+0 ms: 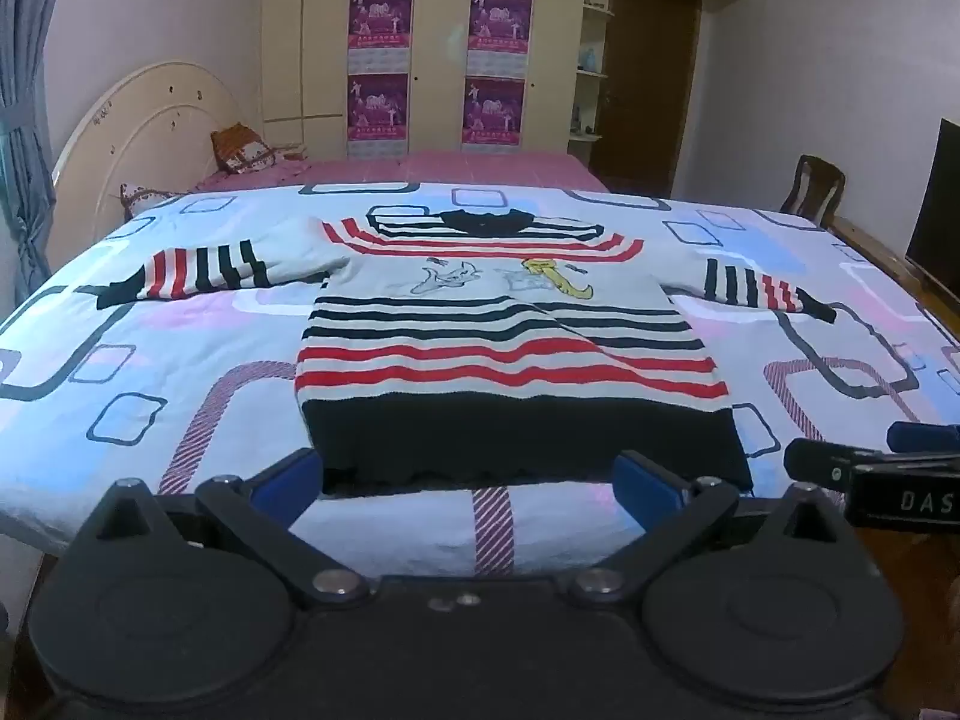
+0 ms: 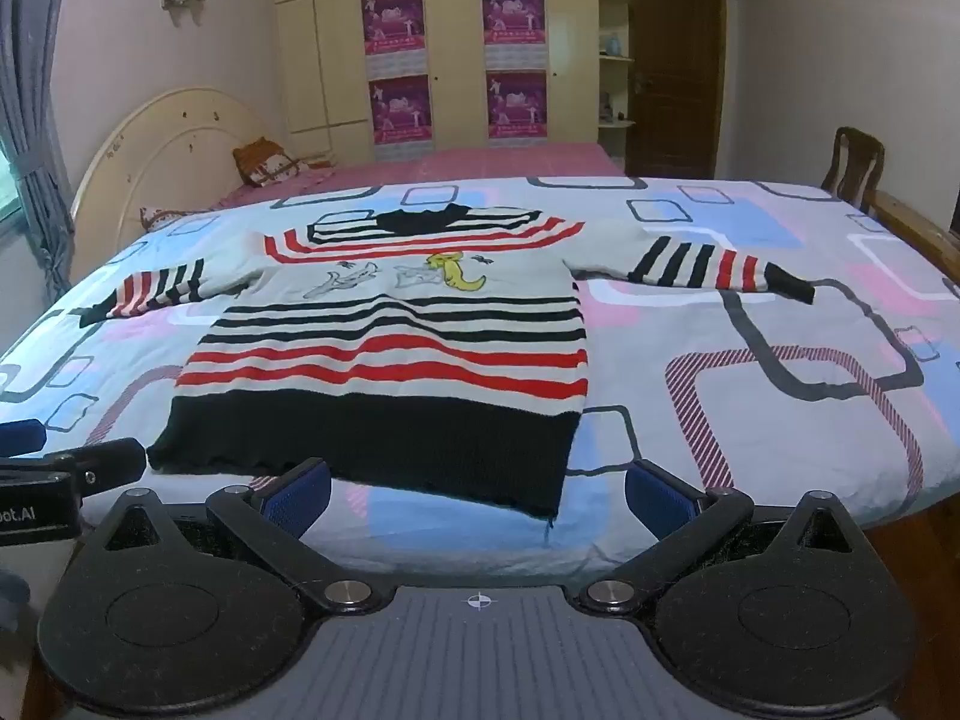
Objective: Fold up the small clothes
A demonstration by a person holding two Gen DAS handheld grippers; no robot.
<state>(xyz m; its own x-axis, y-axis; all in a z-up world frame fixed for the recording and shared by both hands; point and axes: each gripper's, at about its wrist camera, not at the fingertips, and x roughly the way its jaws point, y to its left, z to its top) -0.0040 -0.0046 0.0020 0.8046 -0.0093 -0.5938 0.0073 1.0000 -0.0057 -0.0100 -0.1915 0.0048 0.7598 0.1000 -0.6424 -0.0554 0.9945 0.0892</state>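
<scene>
A small striped sweater [image 1: 498, 336] lies flat, front up, on the bed, sleeves spread left and right, black hem nearest me. It has red and black stripes and a cartoon print on the chest. It also shows in the right wrist view [image 2: 396, 354]. My left gripper [image 1: 471, 480] is open and empty, just short of the hem's middle. My right gripper [image 2: 477, 495] is open and empty, near the hem's right corner. The right gripper shows at the right edge of the left wrist view [image 1: 864, 474]. The left gripper shows at the left edge of the right wrist view [image 2: 66, 468].
The bed's patterned quilt [image 1: 180, 372] has its front edge just under the grippers. A second bed with a pink cover [image 1: 420, 165] and a cream headboard [image 1: 138, 138] stands behind. A wooden chair [image 2: 855, 165] is at the far right, a wardrobe [image 2: 456, 42] at the back.
</scene>
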